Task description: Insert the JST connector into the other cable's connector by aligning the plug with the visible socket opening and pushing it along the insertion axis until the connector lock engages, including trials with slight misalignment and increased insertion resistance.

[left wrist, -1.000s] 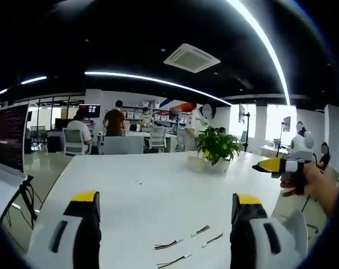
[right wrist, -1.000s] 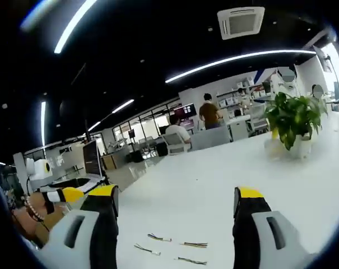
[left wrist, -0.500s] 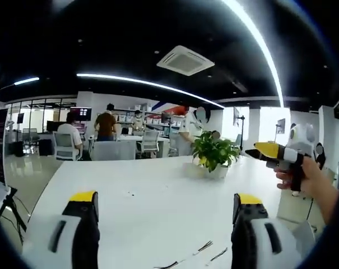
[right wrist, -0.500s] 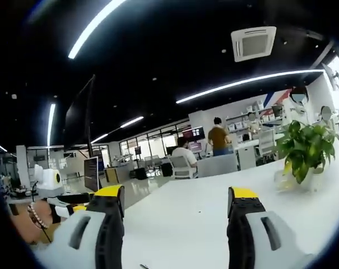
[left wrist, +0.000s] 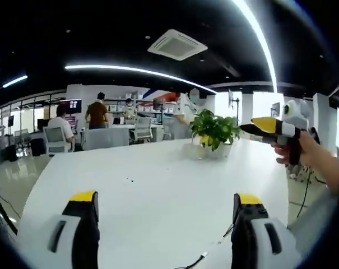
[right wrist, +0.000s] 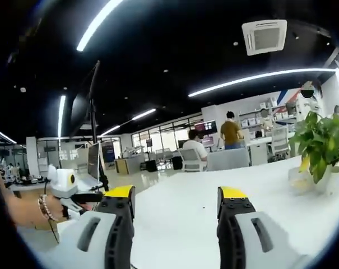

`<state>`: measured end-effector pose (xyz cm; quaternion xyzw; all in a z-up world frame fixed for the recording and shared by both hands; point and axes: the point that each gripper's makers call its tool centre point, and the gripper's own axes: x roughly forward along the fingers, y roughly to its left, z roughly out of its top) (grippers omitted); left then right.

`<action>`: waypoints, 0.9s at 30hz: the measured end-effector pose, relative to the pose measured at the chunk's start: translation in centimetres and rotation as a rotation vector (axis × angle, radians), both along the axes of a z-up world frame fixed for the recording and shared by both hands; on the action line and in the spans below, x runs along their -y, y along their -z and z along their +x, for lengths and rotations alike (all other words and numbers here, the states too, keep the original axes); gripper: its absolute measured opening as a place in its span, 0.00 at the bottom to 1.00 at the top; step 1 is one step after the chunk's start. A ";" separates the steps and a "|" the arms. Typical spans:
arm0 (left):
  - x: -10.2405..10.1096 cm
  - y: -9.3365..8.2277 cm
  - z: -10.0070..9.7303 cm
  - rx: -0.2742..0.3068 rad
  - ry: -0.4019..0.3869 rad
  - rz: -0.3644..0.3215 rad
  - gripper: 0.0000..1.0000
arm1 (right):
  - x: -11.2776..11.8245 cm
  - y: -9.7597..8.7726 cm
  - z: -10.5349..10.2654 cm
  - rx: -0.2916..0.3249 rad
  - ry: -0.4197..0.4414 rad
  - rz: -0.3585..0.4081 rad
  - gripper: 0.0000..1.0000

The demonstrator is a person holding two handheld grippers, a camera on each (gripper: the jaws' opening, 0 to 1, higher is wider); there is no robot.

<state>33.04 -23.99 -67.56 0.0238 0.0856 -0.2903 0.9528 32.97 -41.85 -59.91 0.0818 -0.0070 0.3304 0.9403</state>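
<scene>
left gripper [left wrist: 165, 224]: jaws standing apart, holding nothing, hovering over white table [left wrist: 147, 185]. right gripper [right wrist: 172, 224]: likewise released, raised. thin multicoloured connector cable [left wrist: 198, 260]: lying on table near bottom edge. step: pre-grasp. next: lowering both grippers toward cables.

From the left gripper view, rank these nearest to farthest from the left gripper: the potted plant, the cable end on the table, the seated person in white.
1. Cable end, on the table between the left gripper's jaws, low right.
2. Potted plant, far end of the table, right of centre.
3. Seated person in white, beyond the table, far left.
</scene>
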 end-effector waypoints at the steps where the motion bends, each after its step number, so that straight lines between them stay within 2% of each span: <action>1: 0.2 0.8 0.1 -0.021 0.024 0.005 0.99 | -0.1 0.3 0.2 0.005 -0.007 -0.008 0.57; 4: 0.3 1.7 1.0 -0.023 0.045 -0.018 0.99 | -0.3 1.7 1.3 0.006 -0.049 -0.011 0.57; 5: 0.7 1.6 1.1 0.000 0.073 -0.040 0.99 | -0.4 1.9 1.3 0.005 -0.057 -0.011 0.56; 6: 1.2 1.3 1.2 0.055 0.118 -0.062 0.98 | -0.7 2.6 1.5 -0.002 -0.090 -0.018 0.56; 7: 1.3 1.5 1.3 0.065 0.132 -0.065 0.97 | -1.1 2.9 1.5 -0.002 -0.122 -0.023 0.55; 8: 1.4 2.3 1.4 0.047 0.151 -0.042 0.97 | -1.6 3.3 1.4 -0.012 -0.164 -0.009 0.55; 10: 1.8 2.9 1.5 0.047 0.188 -0.029 0.97 | -2.3 3.7 1.2 -0.001 -0.230 -0.011 0.53; 13: 3.3 3.8 0.7 0.036 0.301 -0.044 0.95 | -4.0 5.0 -0.3 0.057 -0.385 -0.086 0.43; 14: 3.5 3.9 0.5 0.046 0.318 -0.052 0.94 | -4.3 5.5 -0.6 0.049 -0.414 -0.092 0.40; 16: 3.8 4.4 0.2 0.048 0.346 -0.060 0.92 | -4.6 7.1 -0.7 0.006 -0.449 -0.109 0.42; 19: 4.6 6.1 -1.0 -0.009 0.431 -0.062 0.85 | -5.2 8.8 -1.2 -0.014 -0.533 -0.131 0.44; 20: 4.7 6.6 -1.2 -0.018 0.451 -0.052 0.80 | -5.2 9.2 -1.3 -0.022 -0.545 -0.140 0.42; 23: 4.9 8.9 -1.7 -0.055 0.478 0.050 0.78 | -5.3 10.7 -1.6 -0.049 -0.596 -0.154 0.40; 25: 5.1 10.1 -2.1 -0.084 0.497 0.083 0.76 | -5.4 12.1 -1.9 -0.071 -0.623 -0.180 0.40; 26: 5.1 11.0 -2.3 -0.101 0.506 0.108 0.73 | -5.3 13.4 -2.2 -0.113 -0.636 -0.199 0.41; 27: 5.0 11.6 -2.4 -0.108 0.510 0.125 0.71 | -5.3 14.2 -2.3 -0.130 -0.642 -0.217 0.41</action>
